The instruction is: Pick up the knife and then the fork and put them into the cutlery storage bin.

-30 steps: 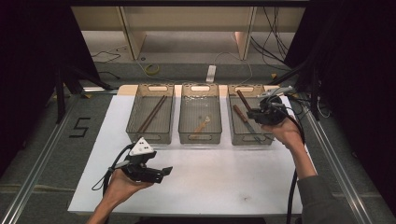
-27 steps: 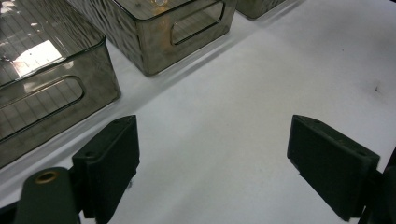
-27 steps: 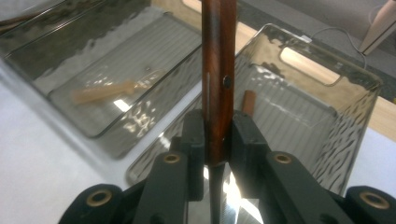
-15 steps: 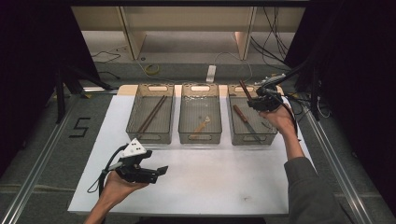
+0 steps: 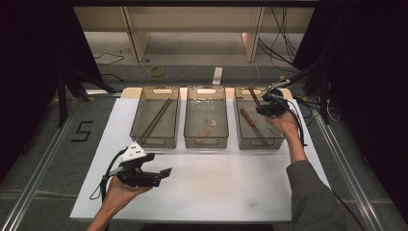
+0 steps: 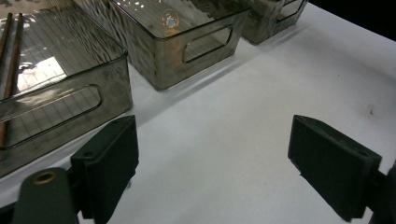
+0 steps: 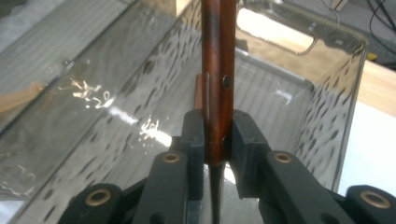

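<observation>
My right gripper (image 5: 262,107) is shut on the wooden handle of a knife (image 5: 253,96) over the far end of the right clear bin (image 5: 262,145). In the right gripper view the riveted brown handle (image 7: 217,70) stands upright between the pads, with the gripper (image 7: 217,135) clamped on its lower part and a thin blade edge below. A second knife (image 5: 252,123) lies in that bin. My left gripper (image 5: 161,175) is open and holds nothing, low over the white table at front left; in its own view the gripper (image 6: 212,163) has bare tabletop between wide jaws.
The left bin (image 5: 155,143) holds dark chopsticks (image 5: 156,117), also seen as chopsticks (image 6: 11,51) in the left gripper view. The middle bin (image 5: 206,143) holds a small wooden utensil (image 5: 208,129). White table surface (image 5: 231,183) spreads in front of the bins; cables lie beyond the table.
The right gripper has carried the knife farther back over the right bin's far end. The left gripper has drifted slightly toward the near edge, still open.
</observation>
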The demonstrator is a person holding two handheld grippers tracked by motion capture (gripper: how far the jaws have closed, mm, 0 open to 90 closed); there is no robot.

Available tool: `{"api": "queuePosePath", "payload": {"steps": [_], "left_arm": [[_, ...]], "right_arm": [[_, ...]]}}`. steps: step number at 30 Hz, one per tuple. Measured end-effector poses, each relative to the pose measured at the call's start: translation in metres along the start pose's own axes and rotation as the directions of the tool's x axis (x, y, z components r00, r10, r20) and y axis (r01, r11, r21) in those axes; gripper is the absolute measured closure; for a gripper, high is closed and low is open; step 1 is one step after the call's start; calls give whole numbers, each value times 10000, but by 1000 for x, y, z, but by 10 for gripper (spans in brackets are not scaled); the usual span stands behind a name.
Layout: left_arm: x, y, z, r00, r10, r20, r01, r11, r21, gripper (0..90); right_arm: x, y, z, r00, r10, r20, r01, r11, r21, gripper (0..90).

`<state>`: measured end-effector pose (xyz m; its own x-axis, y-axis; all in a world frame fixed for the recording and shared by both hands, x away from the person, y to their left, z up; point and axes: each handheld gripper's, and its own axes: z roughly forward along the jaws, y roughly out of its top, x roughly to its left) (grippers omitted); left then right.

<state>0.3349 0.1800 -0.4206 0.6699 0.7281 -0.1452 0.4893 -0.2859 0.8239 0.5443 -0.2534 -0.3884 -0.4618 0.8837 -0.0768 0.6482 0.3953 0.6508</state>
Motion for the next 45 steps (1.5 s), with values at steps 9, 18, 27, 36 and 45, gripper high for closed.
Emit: {"api": "queuePosePath", "payload": {"steps": [9, 18, 27, 36, 45], "left_arm": [[-1, -1, 3, 9999, 70, -72, -69, 9997, 220, 157], [0, -1, 2, 10000, -15, -87, 16, 9999, 109, 157], [0, -1, 3, 10000, -67, -60, 68, 9998, 176, 157], [3, -1, 0, 9999, -150, -63, 150, 9998, 103, 156], [2, 0, 0, 9999, -168, 9, 168, 9999, 6, 157]], "right_arm": [[-1, -3, 7, 9989, 411, -212, -406, 9989, 253, 572], [15, -5, -15, 9979, 147, -637, -183, 9982, -570, 399], [44, -33, -47, 9846, -42, -1748, -219, 9889, -1472, 330], [72, -61, -74, 9777, -543, -2028, 81, 9749, -2223, 308], [94, -94, -85, 9619, -766, -2623, 48, 9645, -2640, 298]]}}
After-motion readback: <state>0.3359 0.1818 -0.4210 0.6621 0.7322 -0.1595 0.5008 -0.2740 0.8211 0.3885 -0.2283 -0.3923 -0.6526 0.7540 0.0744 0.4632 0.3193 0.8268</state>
